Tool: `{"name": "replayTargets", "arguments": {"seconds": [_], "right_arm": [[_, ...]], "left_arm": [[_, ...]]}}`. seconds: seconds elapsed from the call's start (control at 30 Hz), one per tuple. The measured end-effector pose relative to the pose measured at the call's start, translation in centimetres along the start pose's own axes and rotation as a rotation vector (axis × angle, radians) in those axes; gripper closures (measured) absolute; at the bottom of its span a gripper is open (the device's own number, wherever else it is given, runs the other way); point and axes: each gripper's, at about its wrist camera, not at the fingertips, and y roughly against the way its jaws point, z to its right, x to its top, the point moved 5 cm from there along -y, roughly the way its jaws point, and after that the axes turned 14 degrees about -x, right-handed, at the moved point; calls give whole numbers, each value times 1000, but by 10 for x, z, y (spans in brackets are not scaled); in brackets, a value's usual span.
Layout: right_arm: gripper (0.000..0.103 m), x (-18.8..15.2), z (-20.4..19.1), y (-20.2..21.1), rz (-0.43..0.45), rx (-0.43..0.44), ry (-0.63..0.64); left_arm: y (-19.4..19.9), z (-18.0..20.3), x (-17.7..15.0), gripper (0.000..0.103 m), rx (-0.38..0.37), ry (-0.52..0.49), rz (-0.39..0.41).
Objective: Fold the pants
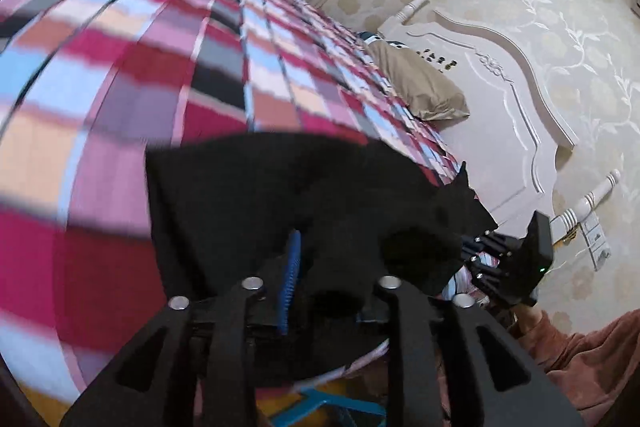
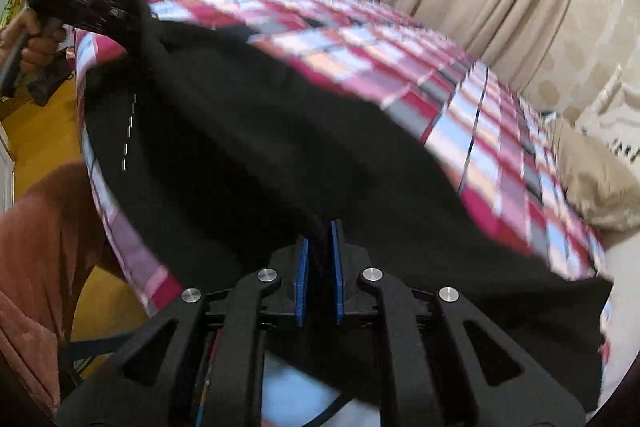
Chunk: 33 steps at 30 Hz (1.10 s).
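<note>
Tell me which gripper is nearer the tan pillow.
Right. The right gripper holds the pants at the bed edge on the pillow's side; the left gripper holds them toward the far end.

Black pants (image 1: 280, 195) bunched over the left hand-held gripper (image 1: 320, 283), above the plaid bedspread (image 1: 140, 75)
</note>
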Motion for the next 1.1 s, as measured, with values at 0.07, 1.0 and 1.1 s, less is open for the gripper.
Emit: {"name": "replayTargets", "arguments": {"seconds": [0.07,1.0,1.1], "right_arm": [[82,-11,-3,-3,-24,16,-42],[36,-74,63,5,-191,551,-1135],[36,-74,61,2,-196,558,-1136]], "left_arm": [[6,-3,-13,67,11,17,25],[23,13,-74,42,-63,449,514],[20,6,-73,42,-59,481,511]]}}
